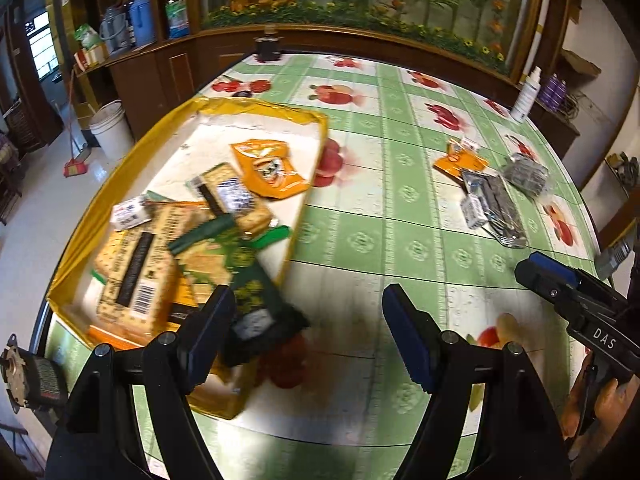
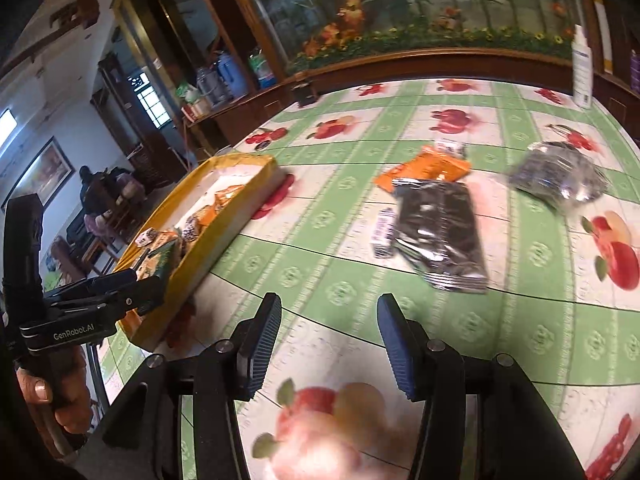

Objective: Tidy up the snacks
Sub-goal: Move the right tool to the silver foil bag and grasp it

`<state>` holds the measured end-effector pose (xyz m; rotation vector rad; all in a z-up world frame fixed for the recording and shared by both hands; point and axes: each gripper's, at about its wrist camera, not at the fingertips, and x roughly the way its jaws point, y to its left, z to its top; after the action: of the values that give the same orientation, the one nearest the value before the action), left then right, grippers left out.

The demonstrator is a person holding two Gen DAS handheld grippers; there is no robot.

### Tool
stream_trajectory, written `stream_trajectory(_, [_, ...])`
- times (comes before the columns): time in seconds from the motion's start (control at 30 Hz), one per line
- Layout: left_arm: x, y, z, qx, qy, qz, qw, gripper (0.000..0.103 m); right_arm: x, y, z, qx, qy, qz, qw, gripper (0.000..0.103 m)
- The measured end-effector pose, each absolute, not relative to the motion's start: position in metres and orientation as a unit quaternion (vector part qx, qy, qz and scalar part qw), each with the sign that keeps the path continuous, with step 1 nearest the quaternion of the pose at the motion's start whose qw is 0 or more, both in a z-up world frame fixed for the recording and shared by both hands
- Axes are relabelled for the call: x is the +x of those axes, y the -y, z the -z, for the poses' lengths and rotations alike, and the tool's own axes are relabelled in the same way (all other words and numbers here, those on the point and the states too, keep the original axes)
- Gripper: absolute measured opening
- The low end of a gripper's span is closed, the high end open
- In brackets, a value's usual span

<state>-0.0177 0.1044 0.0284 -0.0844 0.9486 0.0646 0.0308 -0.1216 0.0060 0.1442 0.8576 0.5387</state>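
Both grippers are empty with jaws spread. Your left gripper [image 1: 308, 336] sits over the near corner of the tray [image 1: 256, 106], a green packet [image 1: 248, 280] just past its left jaw. Your right gripper [image 2: 326, 344] faces loose snacks; the dark packet [image 2: 436, 228] lies ahead. This looks like the reach step: advance, straddle it, close.

- Table [image 1: 400, 216] under green checked fruit-print cloth.
- Dark wood cabinet [image 1: 168, 64] and flower mural [image 2: 420, 4] beyond its far edge.
- White bucket [image 1: 110, 128] on pale tiled floor [image 1: 44, 208].
- Bright window [image 2: 154, 110] at left.
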Motion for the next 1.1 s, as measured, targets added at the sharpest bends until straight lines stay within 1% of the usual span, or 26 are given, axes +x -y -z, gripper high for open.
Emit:
stream_trajectory(0.23, [-0.014,-0.074,-0.029,-0.018,-0.459,-0.010,0.888,0.076,0.029,0.147,-0.005,0.079,-0.407,-0.238,0.878,0.053])
stream_trajectory(0.5, [-0.010,-0.065,-0.025,-0.013,-0.465,-0.006,0.885,0.076,0.040,0.153,0.000,0.073,-0.407,-0.223,0.883,0.053])
stream_trajectory(0.57, [-0.010,-0.063,-0.023,-0.012,-0.467,-0.004,0.884,0.076,0.043,0.153,0.000,0.068,-0.404,-0.216,0.886,0.057])
stream_trajectory(0.63, [-0.008,-0.061,-0.021,-0.010,-0.469,-0.001,0.883,0.076,0.048,0.152,-0.001,0.061,-0.402,-0.205,0.890,0.065])
stream_trajectory(0.77, [-0.005,-0.057,-0.017,-0.008,-0.475,0.004,0.880,0.076,0.063,0.146,-0.002,0.045,-0.403,-0.191,0.894,0.066])
stream_trajectory(0.83, [-0.004,-0.055,-0.016,-0.007,-0.476,0.007,0.879,0.076,0.073,0.141,-0.002,0.042,-0.404,-0.188,0.894,0.069])
stream_trajectory(1.1, [0.008,-0.050,-0.014,0.000,-0.478,0.015,0.878,0.076,0.108,0.122,0.007,0.030,-0.416,-0.174,0.892,0.071])
